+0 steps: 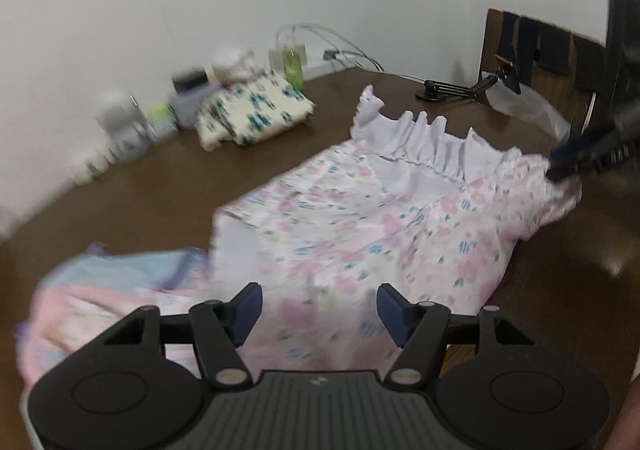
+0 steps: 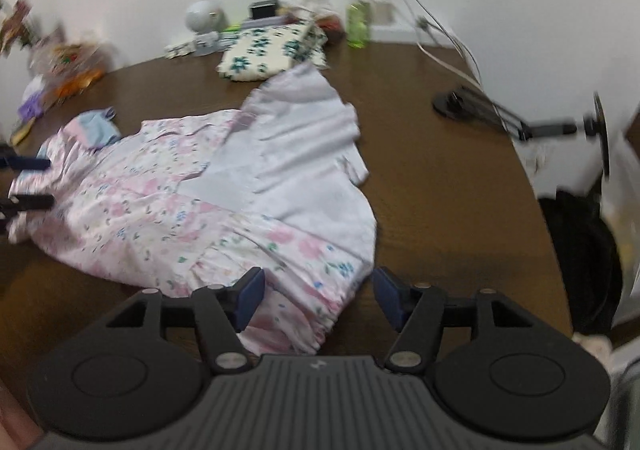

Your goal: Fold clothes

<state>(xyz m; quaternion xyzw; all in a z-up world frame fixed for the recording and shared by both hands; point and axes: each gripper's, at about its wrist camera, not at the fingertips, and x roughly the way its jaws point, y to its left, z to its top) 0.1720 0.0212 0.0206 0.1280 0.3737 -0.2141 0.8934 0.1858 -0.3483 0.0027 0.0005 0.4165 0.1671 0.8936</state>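
Note:
A pink floral garment (image 1: 360,226) with a white ruffled edge (image 1: 420,145) lies spread on the brown table (image 1: 160,201). My left gripper (image 1: 320,314) hovers open over its near end, and the pads press on nothing. In the right wrist view the same garment (image 2: 200,201) shows its white lining (image 2: 304,153). There my right gripper (image 2: 320,298) is open above the hem. The right gripper (image 1: 572,159) also shows at the garment's far right corner, and the left gripper (image 2: 32,181) at its far left end. A pastel blue and pink cloth (image 1: 112,290) lies partly under the garment.
A folded cream cloth with teal flowers (image 1: 256,109) sits near the wall among jars and boxes. A green bottle (image 1: 294,67), cables and a black folding stand (image 1: 452,89) occupy the back. A wooden chair (image 1: 540,49) stands past the table's far right edge.

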